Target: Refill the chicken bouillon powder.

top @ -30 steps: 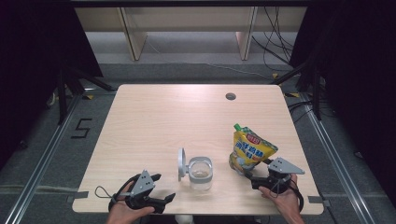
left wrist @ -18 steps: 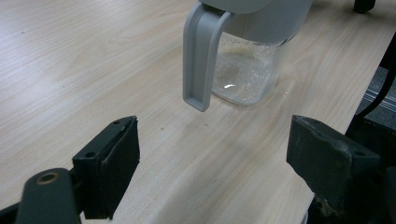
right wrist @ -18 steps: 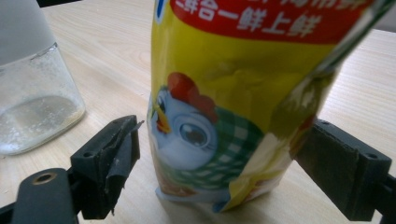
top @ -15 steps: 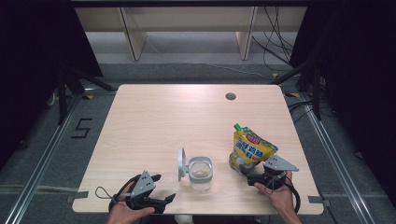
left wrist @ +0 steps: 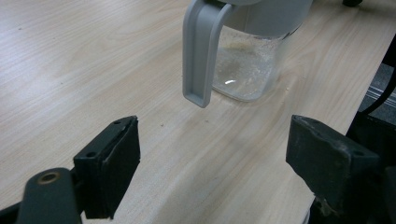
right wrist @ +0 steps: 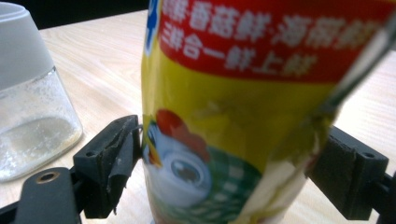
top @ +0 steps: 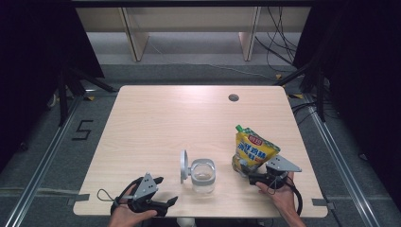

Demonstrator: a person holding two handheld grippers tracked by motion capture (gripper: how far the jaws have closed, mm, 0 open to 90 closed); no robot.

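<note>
floor (top: 189,75): grey | shelving (top: 189,21): pale wood | sides: dark

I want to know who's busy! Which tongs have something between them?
The right tongs: the yellow pouch stands between the jaws. The left tongs are open over bare table, short of the glass jar.

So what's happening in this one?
A person works at a wooden table with a claw in each hand. The right claw has its jaws around the base of a yellow seasoning pouch that stands upright; whether they are pressing it is hard to tell. The left claw sits open near the table's front edge, pointed at a glass jar with its grey lid flipped up.
</note>
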